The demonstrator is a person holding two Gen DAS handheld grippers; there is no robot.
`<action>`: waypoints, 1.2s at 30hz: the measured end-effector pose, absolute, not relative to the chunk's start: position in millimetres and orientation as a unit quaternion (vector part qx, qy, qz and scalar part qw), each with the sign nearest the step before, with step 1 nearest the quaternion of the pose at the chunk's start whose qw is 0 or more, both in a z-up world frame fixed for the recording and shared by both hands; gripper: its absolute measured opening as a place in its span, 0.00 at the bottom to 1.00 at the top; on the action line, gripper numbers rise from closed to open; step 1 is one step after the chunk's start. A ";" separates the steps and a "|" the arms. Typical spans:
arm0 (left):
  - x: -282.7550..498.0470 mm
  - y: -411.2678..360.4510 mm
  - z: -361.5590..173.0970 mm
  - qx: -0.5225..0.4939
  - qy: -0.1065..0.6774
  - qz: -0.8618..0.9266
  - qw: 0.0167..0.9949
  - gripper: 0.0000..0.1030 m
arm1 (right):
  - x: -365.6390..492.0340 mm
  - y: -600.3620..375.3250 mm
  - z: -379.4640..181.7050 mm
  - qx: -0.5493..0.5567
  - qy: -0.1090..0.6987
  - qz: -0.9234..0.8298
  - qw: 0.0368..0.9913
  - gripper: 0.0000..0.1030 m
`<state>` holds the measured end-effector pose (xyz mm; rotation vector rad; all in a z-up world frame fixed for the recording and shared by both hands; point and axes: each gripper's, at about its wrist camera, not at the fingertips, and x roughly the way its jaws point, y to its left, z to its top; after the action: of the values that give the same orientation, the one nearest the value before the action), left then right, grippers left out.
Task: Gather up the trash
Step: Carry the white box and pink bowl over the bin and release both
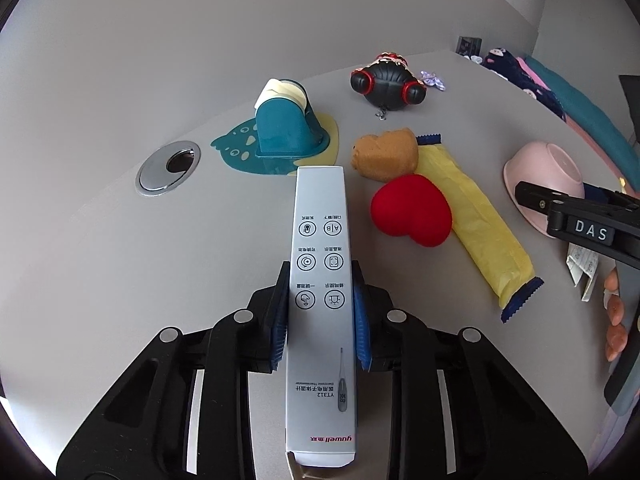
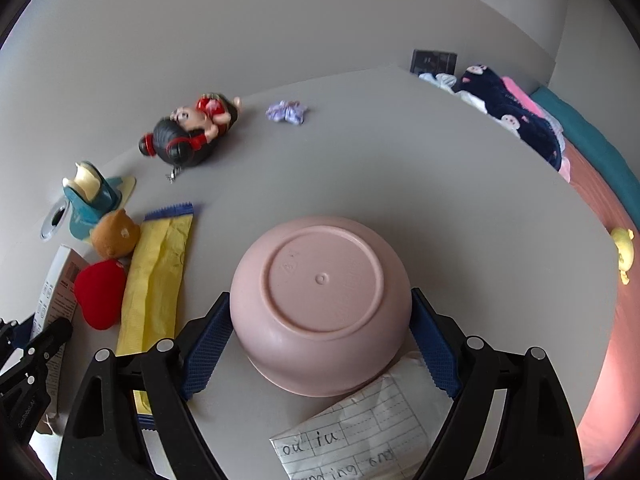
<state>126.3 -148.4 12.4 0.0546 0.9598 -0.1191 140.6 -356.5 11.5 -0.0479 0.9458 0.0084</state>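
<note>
My left gripper (image 1: 320,300) is shut on a long silver thermometer box (image 1: 320,264), held lengthwise above the grey table (image 1: 120,240). A yellow wrapper (image 1: 476,228) with blue ends lies to its right; it also shows in the right wrist view (image 2: 156,272). My right gripper (image 2: 320,336) is wide open around an upturned pink bowl (image 2: 320,304), its pads beside the bowl's walls. A lined paper scrap (image 2: 360,440) with handwriting lies under the bowl's near edge. A crumpled purple wrapper (image 2: 288,112) lies far back.
A brown bear toy (image 1: 386,154) and a red heart (image 1: 412,210) lie beside the yellow wrapper. A teal tape dispenser (image 1: 284,124) on an owl mat, a black-haired doll (image 1: 386,82) and a cable grommet (image 1: 168,166) sit farther back. Clothes (image 2: 520,116) are piled at the right edge.
</note>
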 end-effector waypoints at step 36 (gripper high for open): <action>21.4 -294.6 85.9 0.101 0.380 -0.173 0.903 0.26 | -9.0 -475.7 113.0 0.063 0.346 -0.028 0.936 0.83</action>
<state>21.4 -294.6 85.9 0.2080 0.7857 -0.3585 -9.0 -475.7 113.0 0.1287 0.7081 -0.0576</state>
